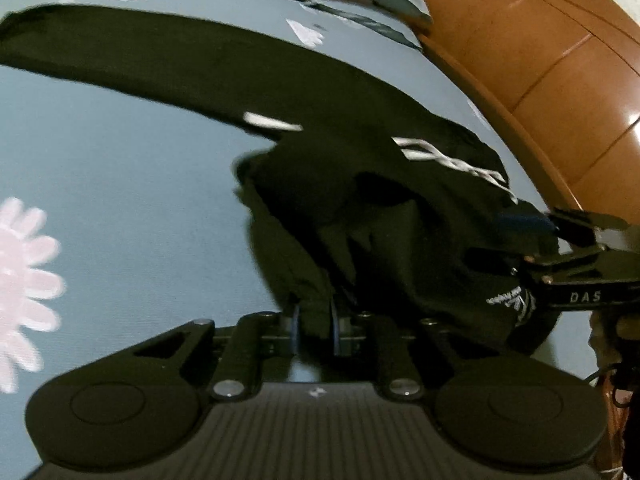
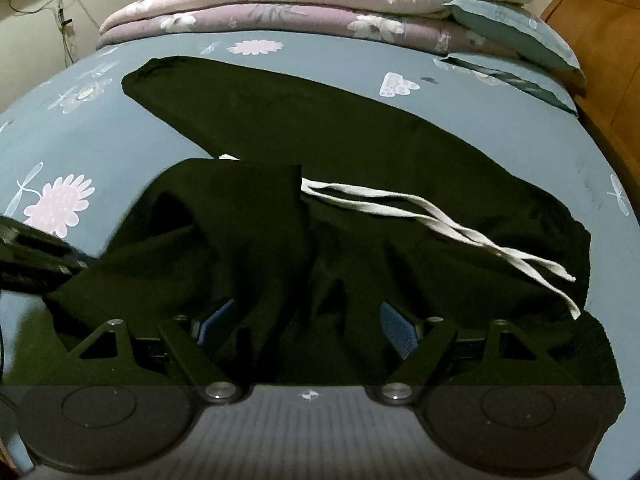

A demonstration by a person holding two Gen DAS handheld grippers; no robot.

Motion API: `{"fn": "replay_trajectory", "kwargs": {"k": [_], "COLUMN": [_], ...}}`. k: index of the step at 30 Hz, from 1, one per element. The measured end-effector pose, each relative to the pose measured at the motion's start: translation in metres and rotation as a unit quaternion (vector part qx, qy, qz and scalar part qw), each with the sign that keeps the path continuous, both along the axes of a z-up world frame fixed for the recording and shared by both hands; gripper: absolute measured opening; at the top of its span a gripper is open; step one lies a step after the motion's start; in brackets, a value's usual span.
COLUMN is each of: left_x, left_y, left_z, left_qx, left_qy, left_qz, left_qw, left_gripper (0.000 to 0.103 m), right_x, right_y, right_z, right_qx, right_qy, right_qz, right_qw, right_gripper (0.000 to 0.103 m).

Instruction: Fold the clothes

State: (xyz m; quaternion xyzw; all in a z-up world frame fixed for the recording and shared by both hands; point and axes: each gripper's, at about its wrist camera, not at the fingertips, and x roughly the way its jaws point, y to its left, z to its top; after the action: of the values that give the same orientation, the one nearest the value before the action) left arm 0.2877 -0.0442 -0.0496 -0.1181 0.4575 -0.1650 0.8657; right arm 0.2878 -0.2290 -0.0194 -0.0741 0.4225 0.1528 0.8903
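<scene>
Black trousers (image 2: pixel 320 128) lie on the blue-grey flowered bedsheet (image 2: pixel 500 120), with one leg stretched toward the far left. The waist end is bunched up near me, and its white drawstring (image 2: pixel 440 224) trails to the right. In the left wrist view my left gripper (image 1: pixel 314 328) is shut on a fold of the black trousers (image 1: pixel 360 208), its blue pads pinching the cloth. My right gripper (image 2: pixel 308 326) stands open, blue pads wide apart, with loose black fabric draped between them. Each gripper shows at the edge of the other's view.
Folded floral quilts (image 2: pixel 320 4) and blue pillows (image 2: pixel 512 32) are stacked at the far end of the bed. Brown wooden furniture (image 1: pixel 540 60) runs along the right side. Cables (image 2: pixel 64 20) hang on the wall at the far left.
</scene>
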Motion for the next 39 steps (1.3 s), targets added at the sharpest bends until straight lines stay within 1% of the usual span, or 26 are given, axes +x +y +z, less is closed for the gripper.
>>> {"fn": "replay_trajectory", "kwargs": {"k": [4, 9, 13, 18, 20, 21, 22, 24, 26, 28, 30, 33, 35, 37, 39], "left_x": [-0.004, -0.005, 0.001, 0.021, 0.024, 0.023, 0.022, 0.019, 0.013, 0.003, -0.008, -0.02, -0.023, -0.023, -0.019], "left_y": [0.033, 0.075, 0.097, 0.1, 0.101, 0.101, 0.102, 0.104, 0.111, 0.12, 0.129, 0.136, 0.136, 0.131, 0.124], "left_z": [0.024, 0.043, 0.047, 0.035, 0.032, 0.031, 0.031, 0.032, 0.033, 0.035, 0.033, 0.018, 0.007, -0.002, -0.007], "left_qx": [0.024, 0.08, 0.11, 0.122, 0.122, 0.123, 0.124, 0.127, 0.13, 0.124, 0.1, 0.06, 0.051, 0.048, 0.06], "left_qy": [-0.016, -0.016, -0.006, 0.007, 0.008, 0.006, 0.002, -0.002, -0.001, 0.009, 0.025, 0.056, 0.069, 0.064, 0.052], "left_qz": [0.033, 0.079, 0.103, 0.1, 0.105, 0.107, 0.111, 0.117, 0.128, 0.146, 0.167, 0.188, 0.195, 0.192, 0.186], "left_qw": [0.999, 0.9935, 0.9886, 0.9874, 0.9869, 0.9866, 0.9861, 0.9849, 0.9832, 0.9814, 0.9807, 0.9788, 0.9769, 0.9781, 0.9793], "left_gripper": [0.011, 0.011, 0.012, 0.015, 0.024, 0.033, 0.037, 0.041, 0.044, 0.044, 0.044, 0.044, 0.043, 0.043, 0.043], "right_x": [0.0, 0.002, 0.005, 0.004, 0.002, 0.001, 0.0, -0.002, -0.002, -0.003, -0.002, -0.001, -0.001, -0.002, -0.003], "right_y": [-0.002, 0.002, 0.006, 0.009, 0.009, 0.009, 0.009, 0.009, 0.008, 0.009, 0.01, 0.012, 0.013, 0.015, 0.016], "right_z": [0.0, 0.001, 0.003, 0.003, 0.003, 0.003, 0.004, 0.005, 0.006, 0.007, 0.009, 0.01, 0.01, 0.011, 0.012], "right_qx": [0.002, 0.005, 0.007, 0.004, 0.002, 0.001, 0.001, 0.0, 0.001, 0.003, 0.004, 0.007, 0.009, 0.009, 0.009], "right_qy": [-0.001, -0.003, -0.005, -0.003, -0.003, -0.003, -0.003, -0.004, -0.005, -0.008, -0.011, -0.013, -0.014, -0.015, -0.015], "right_qz": [-0.002, 0.004, 0.01, 0.012, 0.01, 0.009, 0.008, 0.005, 0.002, 0.002, 0.004, 0.01, 0.013, 0.017, 0.019], "right_qw": [1.0, 1.0, 1.0, 1.0, 1.0, 1.0, 1.0, 1.0, 1.0, 1.0, 1.0, 1.0, 1.0, 1.0, 1.0], "right_gripper": [0.083, 0.083, 0.083, 0.083, 0.083, 0.083, 0.083, 0.083, 0.083, 0.083, 0.083, 0.083, 0.083, 0.083, 0.083]}}
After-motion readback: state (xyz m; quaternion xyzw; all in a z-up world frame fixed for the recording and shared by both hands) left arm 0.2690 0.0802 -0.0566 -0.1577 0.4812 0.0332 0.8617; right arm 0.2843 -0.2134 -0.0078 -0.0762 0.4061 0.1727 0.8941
